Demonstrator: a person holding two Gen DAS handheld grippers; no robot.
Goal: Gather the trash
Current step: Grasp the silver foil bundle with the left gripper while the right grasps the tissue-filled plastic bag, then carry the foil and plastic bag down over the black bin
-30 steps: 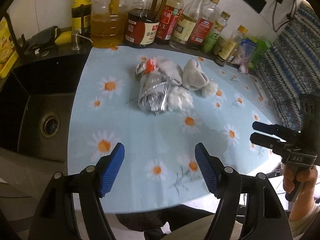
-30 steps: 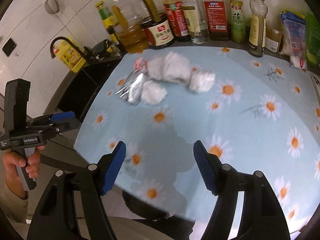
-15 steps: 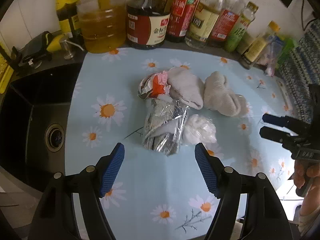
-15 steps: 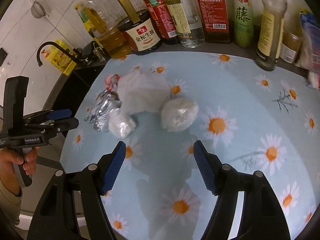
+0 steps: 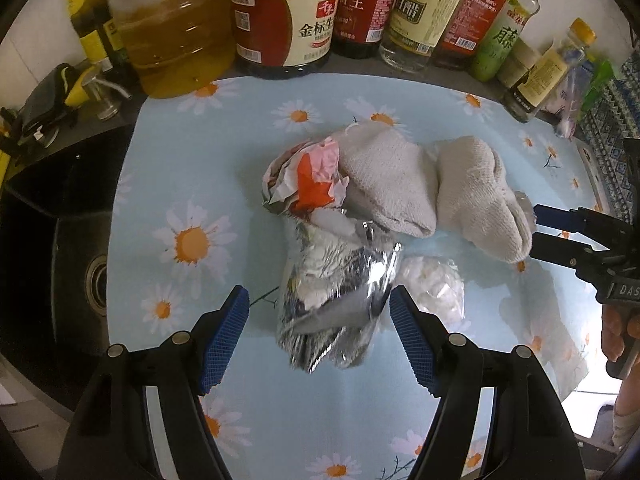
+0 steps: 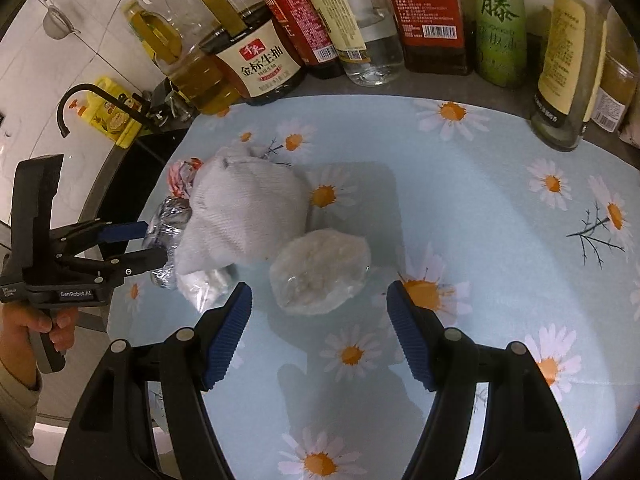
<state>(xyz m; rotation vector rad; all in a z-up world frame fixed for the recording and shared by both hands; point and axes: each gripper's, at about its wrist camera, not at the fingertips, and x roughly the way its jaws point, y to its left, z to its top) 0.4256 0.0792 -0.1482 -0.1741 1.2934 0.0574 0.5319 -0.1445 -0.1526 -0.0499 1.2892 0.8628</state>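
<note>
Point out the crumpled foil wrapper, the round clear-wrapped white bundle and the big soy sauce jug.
crumpled foil wrapper (image 5: pixel 336 292): left wrist view, middle of its shiny body.
round clear-wrapped white bundle (image 6: pixel 318 272): right wrist view, its centre.
soy sauce jug (image 5: pixel 286 20): left wrist view, its label.

1. A daisy-print cloth (image 5: pixel 192 168) covers the bench.
2. Sauce and oil bottles (image 5: pixel 280 20) line its far edge.
3. A dark sink (image 5: pixel 60 240) lies left, with a black tap (image 6: pixel 96 98).
</note>
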